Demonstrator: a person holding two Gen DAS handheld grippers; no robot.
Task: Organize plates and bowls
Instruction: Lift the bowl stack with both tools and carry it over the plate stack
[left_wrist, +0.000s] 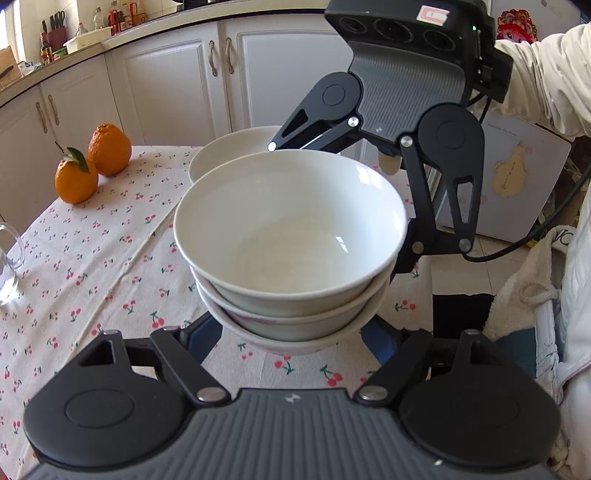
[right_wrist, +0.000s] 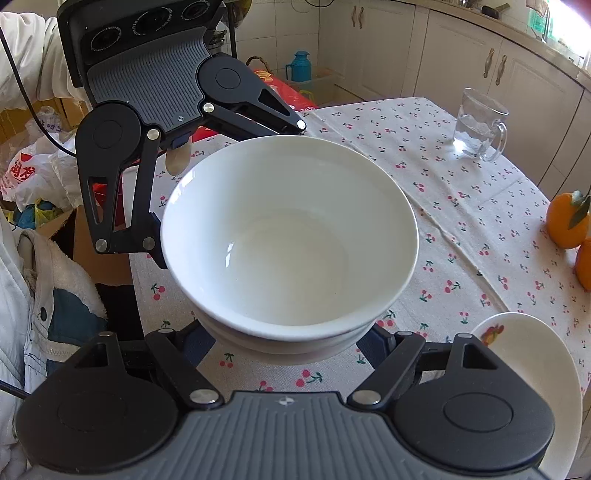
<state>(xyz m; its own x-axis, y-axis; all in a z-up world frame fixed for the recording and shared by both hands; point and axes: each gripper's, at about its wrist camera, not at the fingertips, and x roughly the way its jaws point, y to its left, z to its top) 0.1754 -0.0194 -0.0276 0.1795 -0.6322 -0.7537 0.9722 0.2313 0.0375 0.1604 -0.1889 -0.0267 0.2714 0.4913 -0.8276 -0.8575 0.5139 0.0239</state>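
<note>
Three white bowls (left_wrist: 291, 221) are nested in one stack (right_wrist: 290, 236) over the cherry-print tablecloth (left_wrist: 110, 266). My left gripper (left_wrist: 291, 332) is shut on the lowest bowl, its blue fingers (left_wrist: 205, 334) pressing both sides. From the opposite side my right gripper (right_wrist: 286, 341) is shut on the stack too, its fingers (right_wrist: 373, 341) against the lower bowls. Each gripper shows in the other's view, the right gripper (left_wrist: 340, 203) behind the stack and the left gripper (right_wrist: 231, 192) at upper left. The stack seems just off the cloth. A white plate (left_wrist: 221, 151) lies behind it.
Two oranges (left_wrist: 92, 162) stand at the table's far left. A glass mug (right_wrist: 478, 125) with water stands near the far edge. The plate (right_wrist: 524, 369) has a fruit print. White cabinets (left_wrist: 166, 81) line the wall; a sleeve (left_wrist: 546, 74), bags and a jacket crowd the table's side.
</note>
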